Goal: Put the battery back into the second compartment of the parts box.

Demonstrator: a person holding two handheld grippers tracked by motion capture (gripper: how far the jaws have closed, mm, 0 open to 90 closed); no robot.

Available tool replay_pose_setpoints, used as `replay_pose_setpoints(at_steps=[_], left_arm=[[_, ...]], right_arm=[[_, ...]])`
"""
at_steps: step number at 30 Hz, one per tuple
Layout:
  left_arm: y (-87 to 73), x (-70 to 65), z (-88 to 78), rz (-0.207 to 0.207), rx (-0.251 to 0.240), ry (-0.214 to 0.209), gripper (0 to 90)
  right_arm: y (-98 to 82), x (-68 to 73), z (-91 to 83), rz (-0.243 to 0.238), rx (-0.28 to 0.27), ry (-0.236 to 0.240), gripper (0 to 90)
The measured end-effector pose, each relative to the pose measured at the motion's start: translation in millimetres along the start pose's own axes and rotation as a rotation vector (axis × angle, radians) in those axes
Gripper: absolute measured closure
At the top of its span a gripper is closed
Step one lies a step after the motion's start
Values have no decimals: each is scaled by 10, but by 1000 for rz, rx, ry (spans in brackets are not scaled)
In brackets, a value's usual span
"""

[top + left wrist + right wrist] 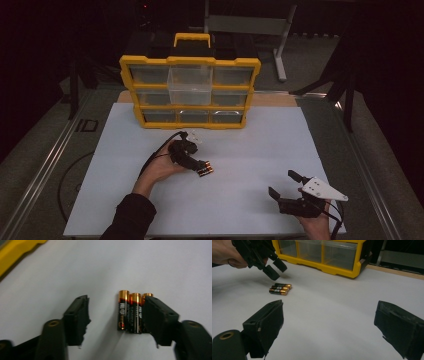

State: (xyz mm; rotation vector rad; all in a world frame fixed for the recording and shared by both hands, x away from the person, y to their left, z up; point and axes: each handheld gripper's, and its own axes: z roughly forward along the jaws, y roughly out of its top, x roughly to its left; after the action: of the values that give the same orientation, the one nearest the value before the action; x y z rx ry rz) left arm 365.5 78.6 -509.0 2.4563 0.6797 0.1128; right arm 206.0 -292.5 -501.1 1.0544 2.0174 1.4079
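- The white tabletop [250, 150] carries a yellow drawer organiser [190, 92] at its far edge, with one clear drawer [189, 86] pulled out in the middle column.
- The right gripper [284, 186] rests near the tabletop's near right corner, its fingers spread wide with nothing between them.
- The left gripper [199, 161] sits left of centre, its fingers partly apart around three batteries [205, 169]; one finger [157, 317] touches the outermost cell, the other finger [77, 317] stands clear, so nothing is gripped yet.
- The batteries lie side by side on the tabletop, well in front of the organiser. They look rigid, smooth and fairly light, likely to roll or fan apart; squeezing across all three mid-length seems safest.
- The left gripper view shows the gap beside the batteries; the right gripper view shows them lying flat, with the left gripper's fingers raised over them.
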Motion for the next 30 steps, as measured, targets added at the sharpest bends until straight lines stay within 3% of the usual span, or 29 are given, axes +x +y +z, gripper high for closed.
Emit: replay_pose_setpoints(at_steps=[9, 17, 21, 24, 30], left_arm=[[-41, 10, 105, 1, 46, -42, 632], [-58, 13, 166, 5, 74, -48, 759], [-75, 16, 195, 17, 86, -42, 771], [-69, 1, 192, 33, 90, -9, 779], [-85, 51, 117, 15, 63, 1, 780]], right_arm=[[2, -1, -11, 6, -2, 0, 83], [2, -2, -13, 7, -2, 2, 83], [3, -4, -14, 2, -5, 2, 83], [3, -5, -17, 2, -5, 3, 83], [2, -7, -15, 3, -7, 4, 83]])
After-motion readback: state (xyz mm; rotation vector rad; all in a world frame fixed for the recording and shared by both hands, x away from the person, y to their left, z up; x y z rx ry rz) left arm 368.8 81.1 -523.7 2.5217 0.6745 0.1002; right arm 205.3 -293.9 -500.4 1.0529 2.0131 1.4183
